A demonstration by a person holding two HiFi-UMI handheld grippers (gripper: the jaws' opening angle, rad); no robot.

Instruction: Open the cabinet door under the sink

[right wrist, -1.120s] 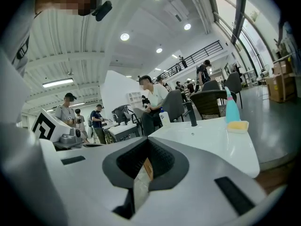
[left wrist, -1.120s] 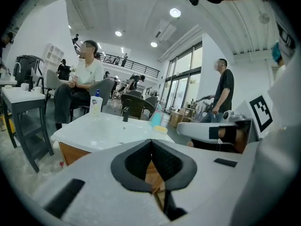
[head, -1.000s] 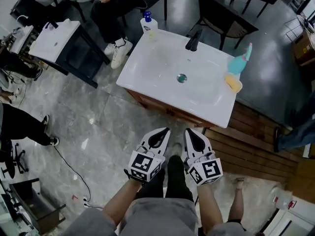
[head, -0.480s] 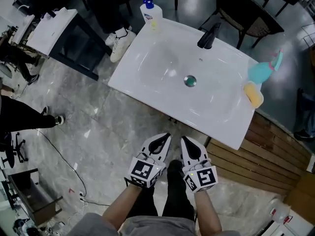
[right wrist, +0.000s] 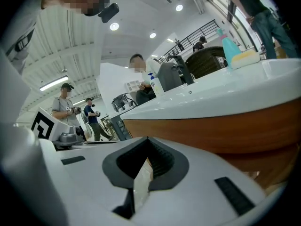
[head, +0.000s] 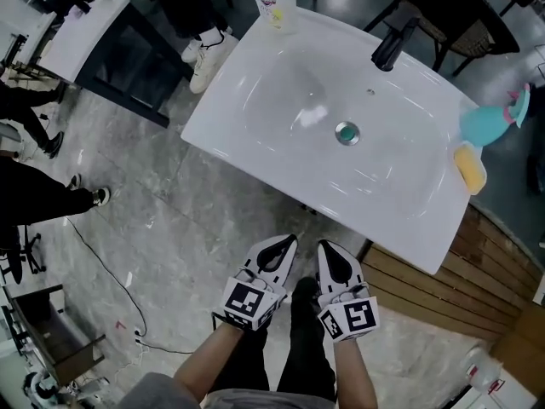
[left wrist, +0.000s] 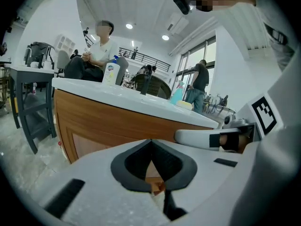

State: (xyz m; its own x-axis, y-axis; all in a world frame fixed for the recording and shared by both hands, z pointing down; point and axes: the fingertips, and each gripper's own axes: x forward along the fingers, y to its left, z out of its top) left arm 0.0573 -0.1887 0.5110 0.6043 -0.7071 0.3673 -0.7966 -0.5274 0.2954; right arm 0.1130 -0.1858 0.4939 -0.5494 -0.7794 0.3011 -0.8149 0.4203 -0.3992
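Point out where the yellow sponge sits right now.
In the head view the yellow sponge lies at the right end of the white sink top, just beside the teal bottle, well right of the black faucet.

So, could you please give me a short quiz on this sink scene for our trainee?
1. True or false: the left gripper is shut, with nothing between its jaws.
2. What lies beside the teal bottle on the sink? A. a yellow sponge B. a toothbrush C. a cup
3. Fill in: the faucet is coloured ____.
Key: 1 true; 2 A; 3 black.
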